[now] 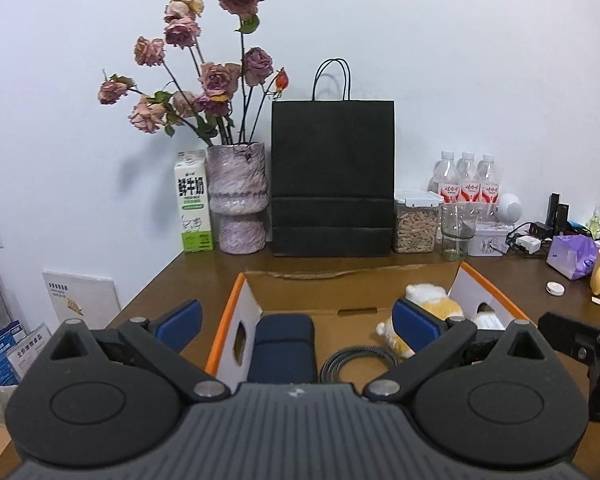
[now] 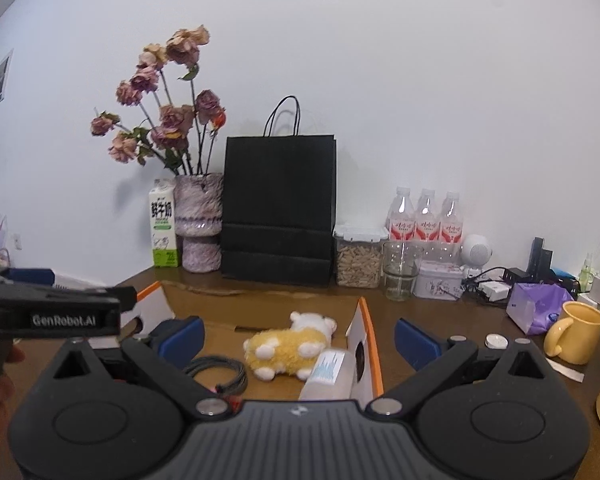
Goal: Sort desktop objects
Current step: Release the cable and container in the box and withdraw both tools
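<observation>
My left gripper (image 1: 296, 322) hangs released, holding nothing, over the near left part of the cardboard box (image 1: 236, 312), where a dark blue case (image 1: 282, 344) and a coiled cable (image 1: 352, 360) already lie. Further right the plush toy (image 2: 290, 346) and a small bottle (image 2: 328, 374) sit against the box's right wall. My right gripper (image 2: 298, 340) is likewise spread wide and empty. A careless sweep right, I judge, could catch the orange wall edge (image 2: 370, 340) or tip the yellow mug (image 2: 576, 332). Open tabletop (image 2: 440, 316) lies between box and mug.
</observation>
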A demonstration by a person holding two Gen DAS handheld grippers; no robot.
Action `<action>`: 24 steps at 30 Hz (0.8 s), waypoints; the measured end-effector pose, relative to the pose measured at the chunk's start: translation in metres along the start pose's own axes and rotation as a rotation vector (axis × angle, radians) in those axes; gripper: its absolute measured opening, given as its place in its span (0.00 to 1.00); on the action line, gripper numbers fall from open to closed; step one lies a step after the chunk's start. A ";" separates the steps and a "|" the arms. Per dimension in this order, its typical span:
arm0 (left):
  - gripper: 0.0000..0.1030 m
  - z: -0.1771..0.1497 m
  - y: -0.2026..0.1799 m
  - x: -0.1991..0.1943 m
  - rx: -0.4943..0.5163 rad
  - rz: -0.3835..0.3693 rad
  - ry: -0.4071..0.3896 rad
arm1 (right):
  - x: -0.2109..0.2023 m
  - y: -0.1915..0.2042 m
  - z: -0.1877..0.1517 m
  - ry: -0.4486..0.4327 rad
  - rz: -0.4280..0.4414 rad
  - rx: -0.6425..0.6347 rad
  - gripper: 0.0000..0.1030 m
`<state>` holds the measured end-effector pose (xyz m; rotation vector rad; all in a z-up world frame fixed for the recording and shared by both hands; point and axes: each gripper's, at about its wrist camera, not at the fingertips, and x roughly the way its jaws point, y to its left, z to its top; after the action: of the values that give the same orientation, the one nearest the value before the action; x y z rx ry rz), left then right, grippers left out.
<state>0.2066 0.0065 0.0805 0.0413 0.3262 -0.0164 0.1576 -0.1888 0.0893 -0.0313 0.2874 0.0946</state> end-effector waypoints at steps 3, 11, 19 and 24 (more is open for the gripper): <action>1.00 -0.008 0.009 -0.014 -0.001 0.007 -0.001 | -0.012 0.002 -0.010 0.018 0.010 -0.003 0.99; 1.00 -0.040 0.031 -0.049 0.007 0.029 0.022 | -0.039 0.011 -0.045 0.073 0.045 -0.003 0.99; 1.00 -0.090 0.044 -0.072 0.014 0.030 0.113 | -0.061 0.023 -0.082 0.124 0.067 0.002 0.99; 1.00 -0.116 0.045 -0.081 0.005 -0.001 0.183 | -0.069 0.034 -0.105 0.178 0.101 -0.013 0.99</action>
<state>0.0936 0.0568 -0.0011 0.0480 0.5088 -0.0141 0.0588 -0.1663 0.0074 -0.0377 0.4664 0.1942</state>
